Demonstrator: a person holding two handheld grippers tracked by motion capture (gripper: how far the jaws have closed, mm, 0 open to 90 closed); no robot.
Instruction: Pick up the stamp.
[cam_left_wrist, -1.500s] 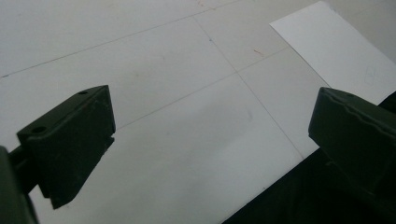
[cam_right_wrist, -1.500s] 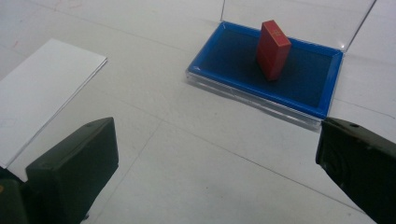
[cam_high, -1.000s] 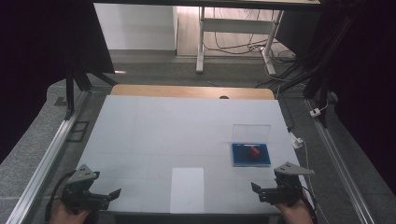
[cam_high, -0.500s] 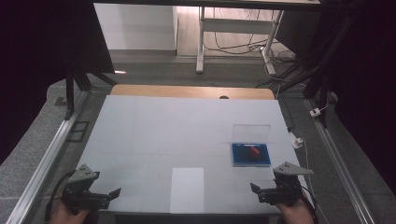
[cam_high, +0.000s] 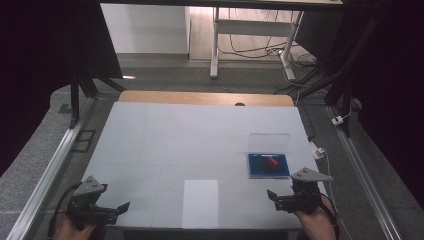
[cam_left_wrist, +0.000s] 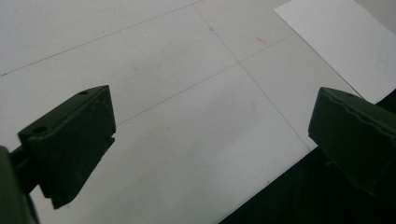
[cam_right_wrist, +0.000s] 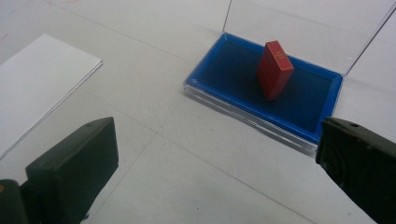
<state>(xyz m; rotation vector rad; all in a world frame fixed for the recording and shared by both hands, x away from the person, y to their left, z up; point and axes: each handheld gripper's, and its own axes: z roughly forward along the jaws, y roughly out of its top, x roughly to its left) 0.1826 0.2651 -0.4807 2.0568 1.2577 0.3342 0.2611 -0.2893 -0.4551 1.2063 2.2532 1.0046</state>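
High view, two black grippers, left (cam_high: 120, 206) and right (cam_high: 270, 194), jaws spread and empty, one red rectangular block (cam_high: 272, 162) in one blue-lined clear plastic case (cam_high: 256, 170), one flat white sheet (cam_high: 200, 202), smooth white table (cam_high: 165, 140).

A white counter (cam_high: 165, 145) is seen from above, its surface crossed by thin seams. A wooden strip (cam_high: 205, 98) is laid along its far edge. The counter is flanked by grey carpet (cam_high: 45, 145), and metal rails (cam_high: 42, 182) are run along both sides on it. Beyond the far edge, a grey floor (cam_high: 165, 75) is spread out, and past it a white-legged table (cam_high: 250, 30) is set on a paler wooden floor, with cables (cam_high: 260, 47) trailed beneath it. A white wall panel (cam_high: 145, 30) is lit brightly at the back. Dark curtains (cam_high: 45, 60) are hung at left and right, and a black frame (cam_high: 82, 87) is braced at the left.
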